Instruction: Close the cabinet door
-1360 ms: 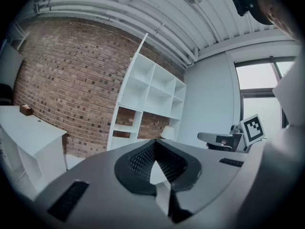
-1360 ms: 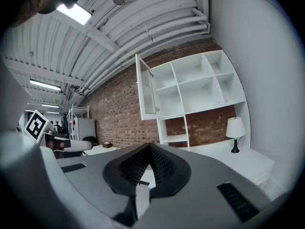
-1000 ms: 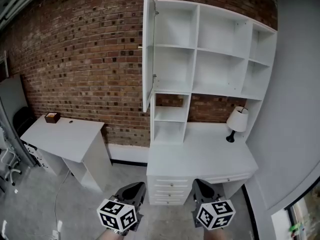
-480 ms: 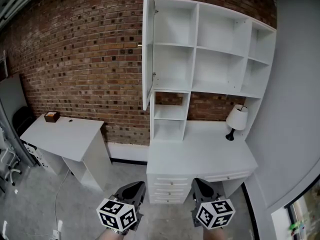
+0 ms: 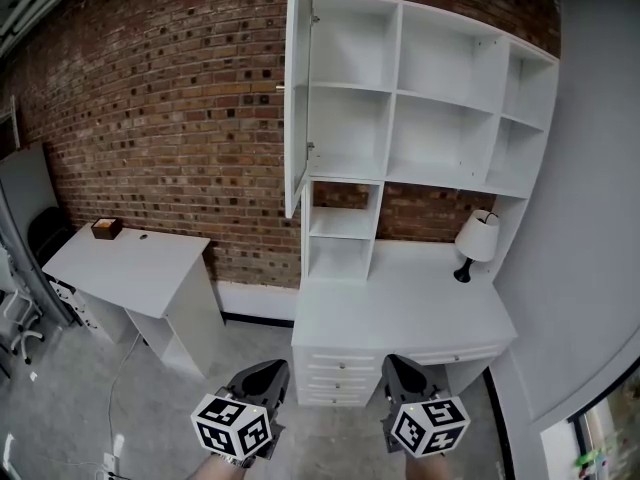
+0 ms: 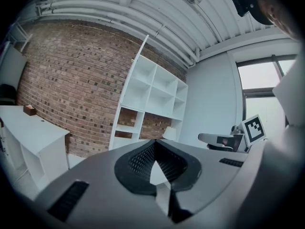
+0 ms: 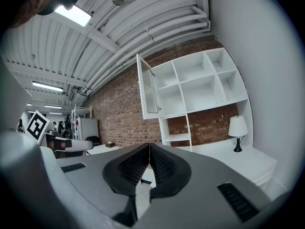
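A white cabinet door (image 5: 294, 93) stands swung open at the left side of the white shelf unit (image 5: 430, 108), edge-on toward me; it also shows in the right gripper view as the door (image 7: 147, 88) and, thin, in the left gripper view as the door (image 6: 135, 75). My left gripper (image 5: 262, 380) and right gripper (image 5: 402, 376) are low at the bottom of the head view, far in front of the desk, both shut with nothing between the jaws. In their own views the left gripper (image 6: 153, 148) and the right gripper (image 7: 149, 151) show the pads pressed together.
A white desk with drawers (image 5: 400, 313) sits under the shelves, with a small lamp (image 5: 477, 243) at its right end. A second white table (image 5: 130, 268) with a small brown box (image 5: 104, 228) stands at the left against the brick wall. A grey wall (image 5: 590, 218) closes the right side.
The view has shifted very slightly; the door and both grippers stand as before.
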